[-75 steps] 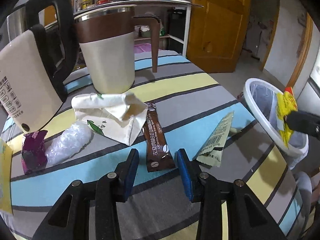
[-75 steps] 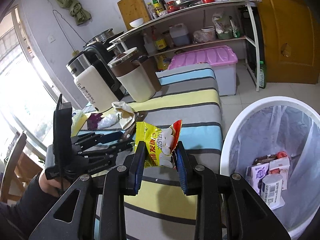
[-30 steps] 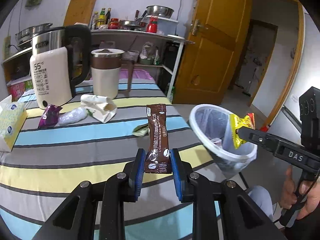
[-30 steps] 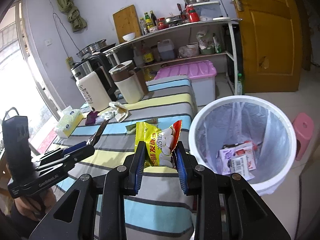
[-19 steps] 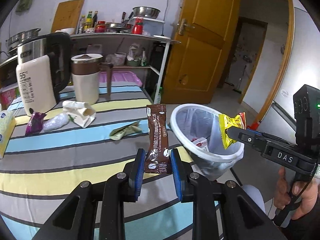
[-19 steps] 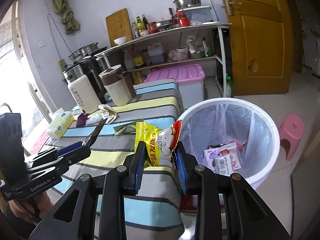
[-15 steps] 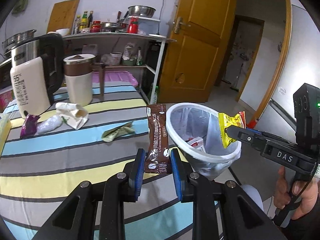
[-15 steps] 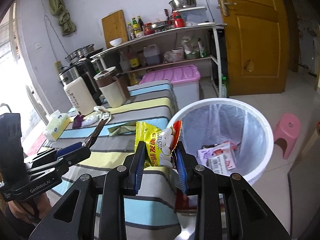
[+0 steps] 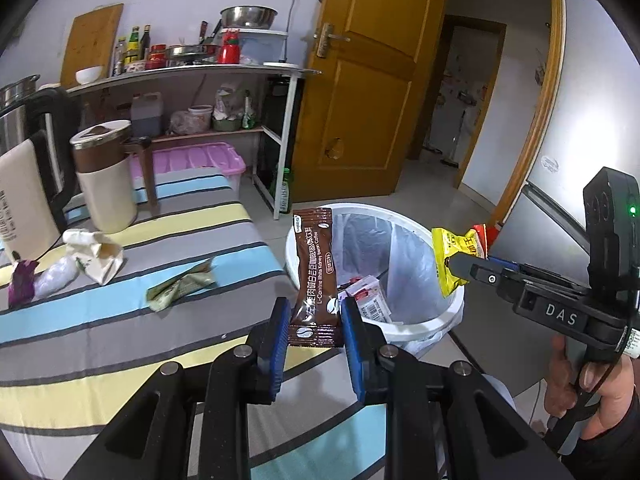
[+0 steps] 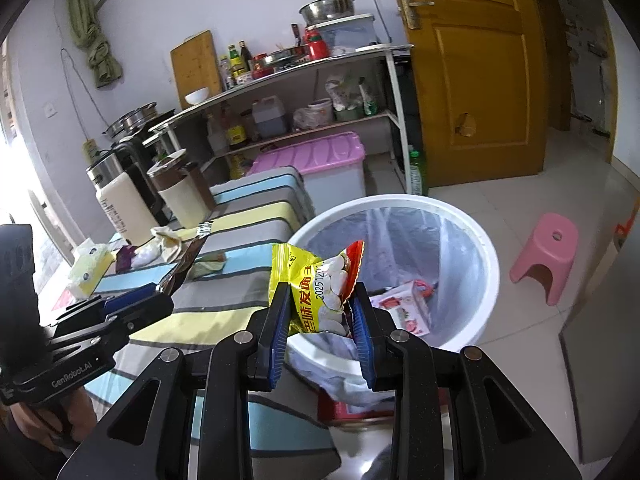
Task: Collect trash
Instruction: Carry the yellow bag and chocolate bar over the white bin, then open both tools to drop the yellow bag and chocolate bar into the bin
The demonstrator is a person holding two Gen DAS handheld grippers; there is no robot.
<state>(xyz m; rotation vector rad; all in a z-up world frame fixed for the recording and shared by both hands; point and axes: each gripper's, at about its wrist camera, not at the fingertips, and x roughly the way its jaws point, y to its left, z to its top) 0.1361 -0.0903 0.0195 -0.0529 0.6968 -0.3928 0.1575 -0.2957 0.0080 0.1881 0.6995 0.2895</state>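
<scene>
My left gripper is shut on a brown coffee sachet and holds it upright above the table edge, just left of the white trash bin. My right gripper is shut on a yellow snack bag at the bin's near rim. The right gripper shows over the bin's right rim in the left wrist view. The bin is lined with a clear bag and holds several small boxes. A green wrapper, a crumpled paper bag, a clear wrapper and a purple wrapper lie on the striped table.
A kettle and a brown-and-cream jug stand at the table's far end. A tissue pack lies at its left side. A pink stool stands on the floor right of the bin. A shelf rack and pink-lidded box lie beyond.
My left gripper closed on the coffee sachet, lifted it off the table and carried it right to the bin. My right gripper kept hold of the snack bag and drew back over the bin's rim.
</scene>
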